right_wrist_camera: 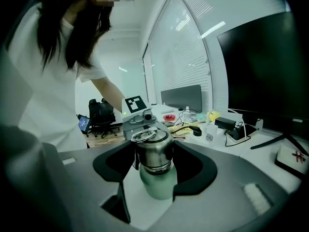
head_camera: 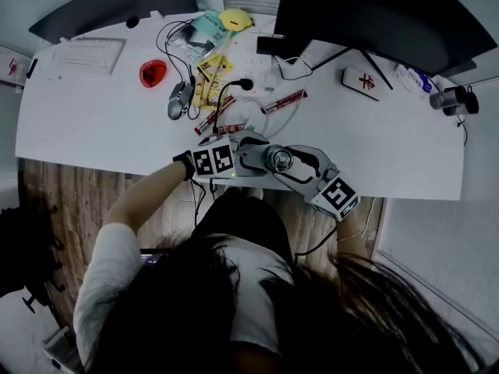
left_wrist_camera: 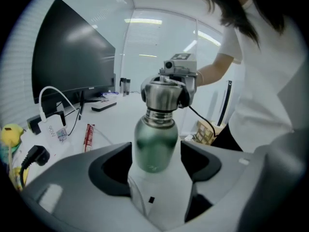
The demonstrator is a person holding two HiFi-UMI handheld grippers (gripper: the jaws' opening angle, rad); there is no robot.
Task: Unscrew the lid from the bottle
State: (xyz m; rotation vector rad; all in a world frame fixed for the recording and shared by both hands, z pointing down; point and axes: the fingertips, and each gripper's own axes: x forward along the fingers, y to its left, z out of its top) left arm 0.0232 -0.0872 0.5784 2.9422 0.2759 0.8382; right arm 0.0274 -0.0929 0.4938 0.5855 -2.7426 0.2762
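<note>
A green metal bottle [left_wrist_camera: 154,146] with a steel lid [left_wrist_camera: 163,95] hangs upright in the air just off the desk's near edge. My left gripper [left_wrist_camera: 155,153] is shut on its green body, dark pads [left_wrist_camera: 113,170] pressed to both sides. My right gripper [right_wrist_camera: 153,158] is shut on the lid [right_wrist_camera: 152,149], which sits on the neck above the green body [right_wrist_camera: 158,185]. In the head view the bottle top [head_camera: 278,160] shows between the left gripper [head_camera: 253,158] and the right gripper [head_camera: 296,164]. Each gripper appears behind the bottle in the other's view.
The white desk [head_camera: 93,123] holds a keyboard [head_camera: 92,54], a red object [head_camera: 153,72], a mouse [head_camera: 178,100], cables, snack packets [head_camera: 209,80] and a black monitor [head_camera: 366,14]. An office chair [right_wrist_camera: 100,112] stands on the wooden floor behind.
</note>
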